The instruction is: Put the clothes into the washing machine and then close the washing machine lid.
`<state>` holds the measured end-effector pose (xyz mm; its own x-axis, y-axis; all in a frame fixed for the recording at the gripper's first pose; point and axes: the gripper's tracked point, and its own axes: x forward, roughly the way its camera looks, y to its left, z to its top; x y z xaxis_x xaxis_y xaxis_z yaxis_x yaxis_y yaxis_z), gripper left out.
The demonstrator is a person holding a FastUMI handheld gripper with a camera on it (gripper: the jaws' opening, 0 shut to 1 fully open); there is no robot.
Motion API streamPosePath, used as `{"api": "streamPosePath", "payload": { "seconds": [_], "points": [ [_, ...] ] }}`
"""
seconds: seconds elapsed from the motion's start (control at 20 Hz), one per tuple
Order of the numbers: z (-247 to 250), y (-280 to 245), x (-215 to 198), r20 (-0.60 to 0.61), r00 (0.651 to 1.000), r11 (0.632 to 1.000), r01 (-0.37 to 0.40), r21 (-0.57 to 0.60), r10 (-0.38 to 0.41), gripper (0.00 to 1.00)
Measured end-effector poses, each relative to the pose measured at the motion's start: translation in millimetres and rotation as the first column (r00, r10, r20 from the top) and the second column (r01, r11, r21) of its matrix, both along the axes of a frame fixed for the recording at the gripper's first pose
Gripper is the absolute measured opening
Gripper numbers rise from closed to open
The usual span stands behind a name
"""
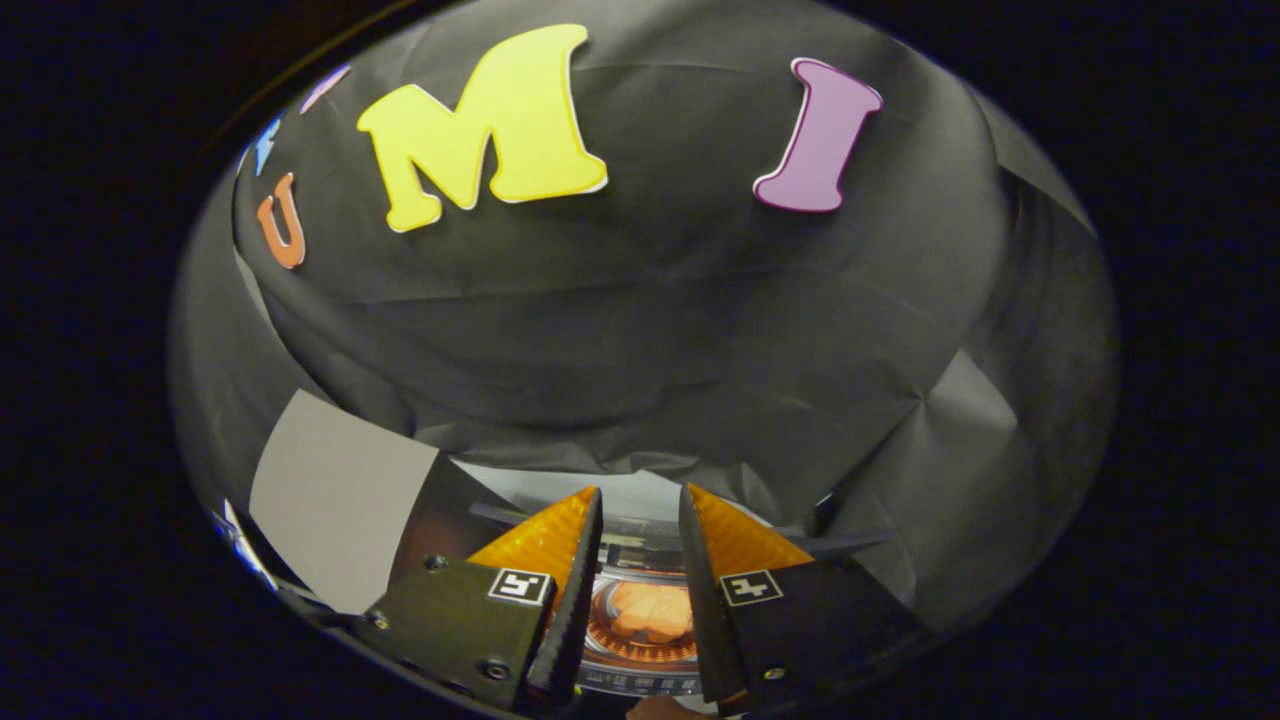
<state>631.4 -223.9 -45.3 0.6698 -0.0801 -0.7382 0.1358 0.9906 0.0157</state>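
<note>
Black cloth wall, gripper (640,520) open — clothes (652,612) between fingers

The gripper (640,520) has fingers (545,540) faced with glossy orange plastic, finely ribbed or dimpled, which catches the light; their inner edges are black with a rough, woven-looking texture, and they stand apart with nothing pressed between them. The finger mounts are matt black plates with small metal screws and square paper-like markers. Between the fingers lies soft orange cloth, the clothes (650,612), inside the washing machine (640,650), whose drum looks shiny and perforated, with a smooth pale plastic rim. Beside it, a flat grey panel (335,495) looks matt and smooth.
</note>
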Motion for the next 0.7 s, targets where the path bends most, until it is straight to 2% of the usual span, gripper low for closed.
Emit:
{"api": "streamPosePath", "payload": {
  "seconds": [0.3,0.7],
  "points": [
    [-43.3,-14.1,20.9,-0.091,0.994,0.997,0.062,0.044,-0.058,0.48],
    [-65.5,-11.5,7.7,-0.120,0.990,0.996,0.078,0.044,-0.072,0.48]
  ]
}}
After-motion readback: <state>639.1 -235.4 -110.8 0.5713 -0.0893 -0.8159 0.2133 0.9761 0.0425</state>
